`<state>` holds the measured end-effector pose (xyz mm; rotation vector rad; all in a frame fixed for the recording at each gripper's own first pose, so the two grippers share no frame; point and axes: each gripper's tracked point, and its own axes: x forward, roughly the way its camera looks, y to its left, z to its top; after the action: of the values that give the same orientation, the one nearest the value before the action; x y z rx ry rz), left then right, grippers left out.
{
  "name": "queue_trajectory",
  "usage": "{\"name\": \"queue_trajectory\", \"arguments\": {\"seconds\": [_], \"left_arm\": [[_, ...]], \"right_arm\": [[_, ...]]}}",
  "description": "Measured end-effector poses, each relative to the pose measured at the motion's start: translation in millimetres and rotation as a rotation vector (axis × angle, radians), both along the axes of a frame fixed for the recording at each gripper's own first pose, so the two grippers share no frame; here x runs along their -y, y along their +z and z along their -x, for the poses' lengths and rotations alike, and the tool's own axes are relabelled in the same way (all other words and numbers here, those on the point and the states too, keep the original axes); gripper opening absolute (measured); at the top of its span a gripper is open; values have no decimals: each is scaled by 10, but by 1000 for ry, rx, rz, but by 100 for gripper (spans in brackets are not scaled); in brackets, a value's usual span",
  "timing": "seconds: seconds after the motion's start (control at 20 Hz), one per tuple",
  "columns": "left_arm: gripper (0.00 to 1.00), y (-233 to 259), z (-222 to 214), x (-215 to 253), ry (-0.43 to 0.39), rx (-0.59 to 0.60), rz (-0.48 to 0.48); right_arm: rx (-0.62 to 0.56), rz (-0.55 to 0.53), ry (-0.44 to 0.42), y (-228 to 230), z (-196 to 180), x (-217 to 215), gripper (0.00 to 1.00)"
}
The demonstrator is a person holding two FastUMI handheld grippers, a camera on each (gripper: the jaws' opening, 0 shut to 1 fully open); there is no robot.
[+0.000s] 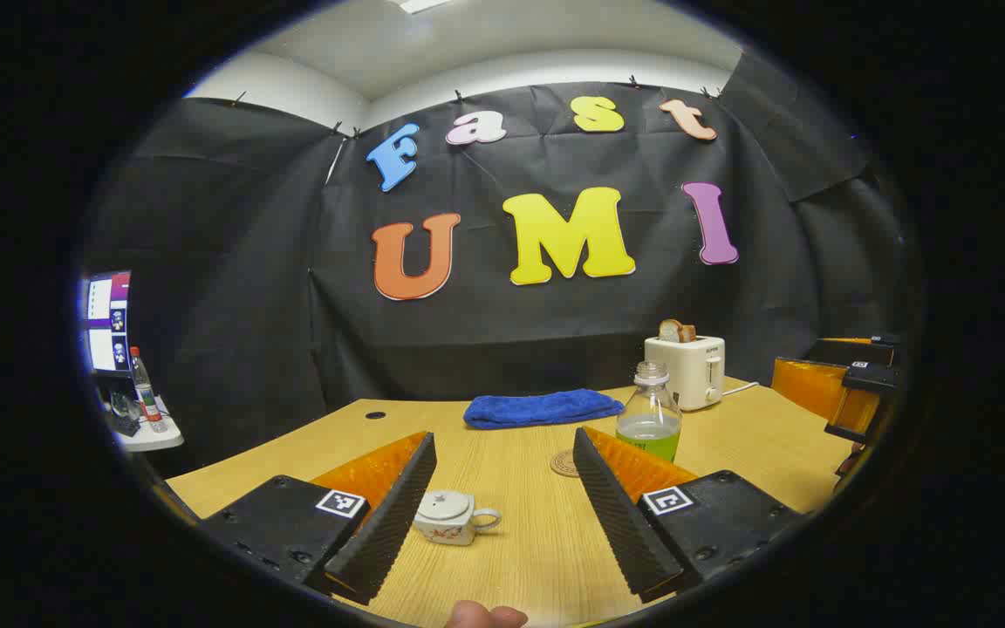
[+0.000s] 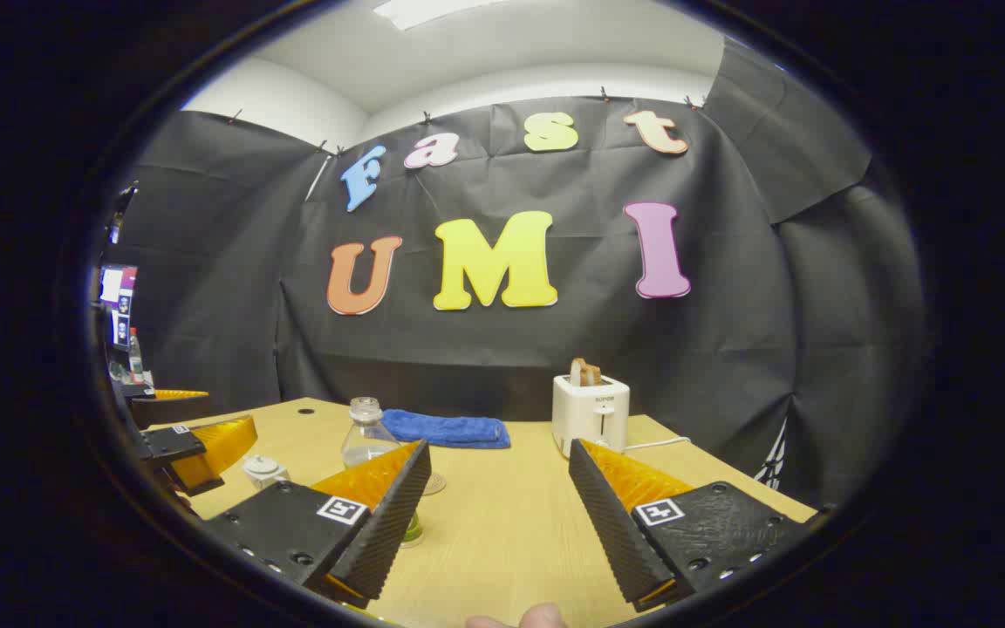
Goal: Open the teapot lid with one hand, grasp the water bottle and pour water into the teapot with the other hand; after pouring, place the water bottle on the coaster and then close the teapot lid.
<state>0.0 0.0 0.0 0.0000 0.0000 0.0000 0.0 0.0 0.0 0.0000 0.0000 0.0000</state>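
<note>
A small white teapot (image 1: pixel 450 516) with its lid on stands on the wooden table (image 1: pixel 520 558), between the open fingers of my left gripper (image 1: pixel 502 434) and close to the left one. A clear uncapped water bottle (image 1: pixel 649 419) holding green liquid stands behind the right finger, with a round coaster (image 1: pixel 565 463) just left of it. In the right gripper view, the bottle (image 2: pixel 365 436) is partly hidden by the left finger of my open right gripper (image 2: pixel 498 447), which holds nothing. The teapot (image 2: pixel 263 471) sits further left, near the left gripper (image 2: pixel 197 427).
A folded blue towel (image 1: pixel 543 407) lies at the table's back edge, and a white toaster (image 1: pixel 687 371) with bread in it stands to its right. The right gripper (image 1: pixel 847 392) hangs at the far right. A monitor (image 1: pixel 108 321) and side shelf sit off the left.
</note>
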Motion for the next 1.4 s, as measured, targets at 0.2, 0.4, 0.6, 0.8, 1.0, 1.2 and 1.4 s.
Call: {"name": "queue_trajectory", "arguments": {"seconds": [0.2, 0.4, 0.6, 0.8, 1.0, 1.2, 1.4], "left_arm": [[99, -65, 27, 81, -16, -4, 0], [99, -161, 2, 74, -9, -28, 1], [99, -256, -33, 16, 8, -51, 25], [99, -401, -37, -102, 24, -82, 9], [99, -501, -40, -250, 48, -104, 32], [99, -506, -90, -340, 53, -105, 28], [99, -585, -212, -362, 34, -122, 19]], "right_arm": [[-40, -19, 8, -173, 14, 20, 95], [-69, -40, 26, -288, 26, 6, 96], [-71, -39, 32, -322, 8, -4, 96], [-79, -38, 51, -363, -2, -56, 97], [-92, -47, 59, -441, -18, -83, 97], [-107, -53, 61, -475, -40, -104, 96], [-107, -38, 56, -483, -44, -100, 96]]}}
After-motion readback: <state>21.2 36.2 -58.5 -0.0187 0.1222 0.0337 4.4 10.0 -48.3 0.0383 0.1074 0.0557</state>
